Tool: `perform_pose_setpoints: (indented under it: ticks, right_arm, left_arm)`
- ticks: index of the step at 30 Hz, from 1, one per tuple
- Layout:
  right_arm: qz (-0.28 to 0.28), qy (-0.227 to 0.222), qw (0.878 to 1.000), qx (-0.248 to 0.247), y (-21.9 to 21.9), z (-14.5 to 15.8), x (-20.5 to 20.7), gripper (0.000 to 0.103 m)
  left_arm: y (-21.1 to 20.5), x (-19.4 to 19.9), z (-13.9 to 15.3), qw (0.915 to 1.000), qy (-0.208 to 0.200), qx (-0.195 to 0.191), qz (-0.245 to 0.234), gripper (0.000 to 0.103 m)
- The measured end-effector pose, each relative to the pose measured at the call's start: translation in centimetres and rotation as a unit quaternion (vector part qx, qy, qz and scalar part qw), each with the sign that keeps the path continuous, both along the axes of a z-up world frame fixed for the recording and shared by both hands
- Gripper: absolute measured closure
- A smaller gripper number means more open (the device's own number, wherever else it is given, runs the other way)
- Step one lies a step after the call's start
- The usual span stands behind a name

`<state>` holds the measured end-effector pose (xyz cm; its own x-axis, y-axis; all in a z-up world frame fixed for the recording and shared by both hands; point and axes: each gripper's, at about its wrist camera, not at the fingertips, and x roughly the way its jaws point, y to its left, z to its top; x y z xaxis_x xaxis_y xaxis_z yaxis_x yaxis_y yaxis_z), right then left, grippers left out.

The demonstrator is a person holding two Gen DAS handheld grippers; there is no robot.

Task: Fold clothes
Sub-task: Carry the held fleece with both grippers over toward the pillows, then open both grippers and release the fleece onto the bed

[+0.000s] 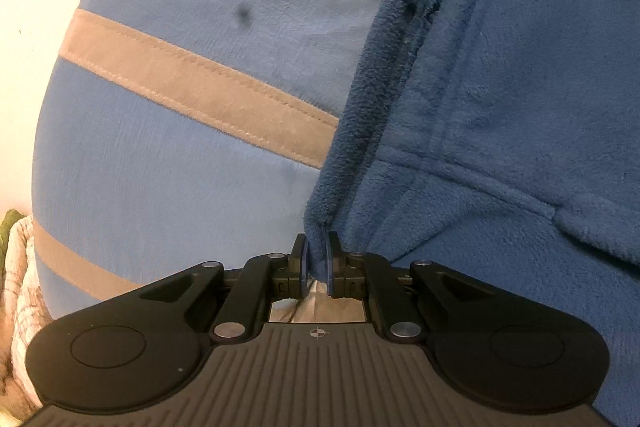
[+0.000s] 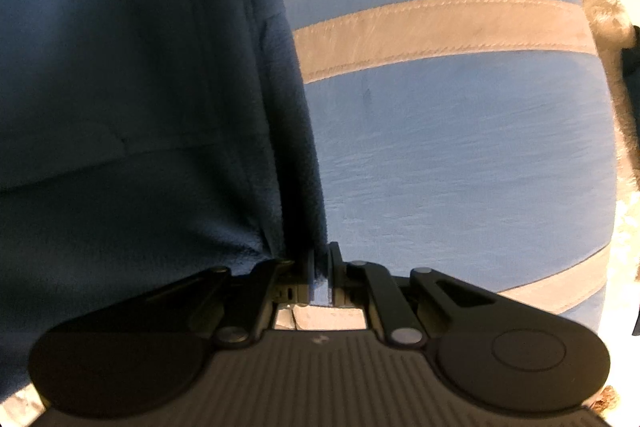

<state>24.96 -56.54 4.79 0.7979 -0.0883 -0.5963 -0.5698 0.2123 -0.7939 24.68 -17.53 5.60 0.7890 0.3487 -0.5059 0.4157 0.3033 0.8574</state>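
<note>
The dark blue fleece garment runs past the frame edges, its full shape hidden.

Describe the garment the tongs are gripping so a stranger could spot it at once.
Start from the light blue cover with tan stripes. The fleece lies on it, one edge pinched in the left tongs, another in the right tongs. It is darker, fuzzy and stripeless.

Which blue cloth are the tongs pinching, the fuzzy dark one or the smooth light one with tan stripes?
The fuzzy dark blue fleece. Both the left tongs and right tongs are clamped on its edge. The smooth light blue cloth with tan stripes just lies beside it.
</note>
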Motion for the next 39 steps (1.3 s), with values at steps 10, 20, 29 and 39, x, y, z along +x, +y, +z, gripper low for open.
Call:
perform_pose_setpoints:
  ticks: [10,20,29,39]
  right_arm:
    - [-0.010,0.006,1.000,-0.008,0.3,-2.1,1.4,0.096]
    - [-0.032,-0.045,0.998,0.004,1.0,-0.5,1.4,0.020]
    - [-0.058,-0.041,0.990,0.122,0.8,4.2,-2.4,0.000]
    - [-0.121,0.081,0.939,0.310,0.7,9.7,-2.1,0.000]
  left_arm:
    - [-0.1,1.3,-3.4,0.9989,-0.008,0.044,-0.016,0.094]
    - [0.2,1.7,-3.2,0.9974,-0.038,0.053,-0.028,0.056]
    - [0.7,1.0,2.2,0.9951,-0.086,-0.048,-0.003,0.028]
    - [1.8,-1.2,9.1,0.9287,-0.027,-0.354,0.106,0.028]
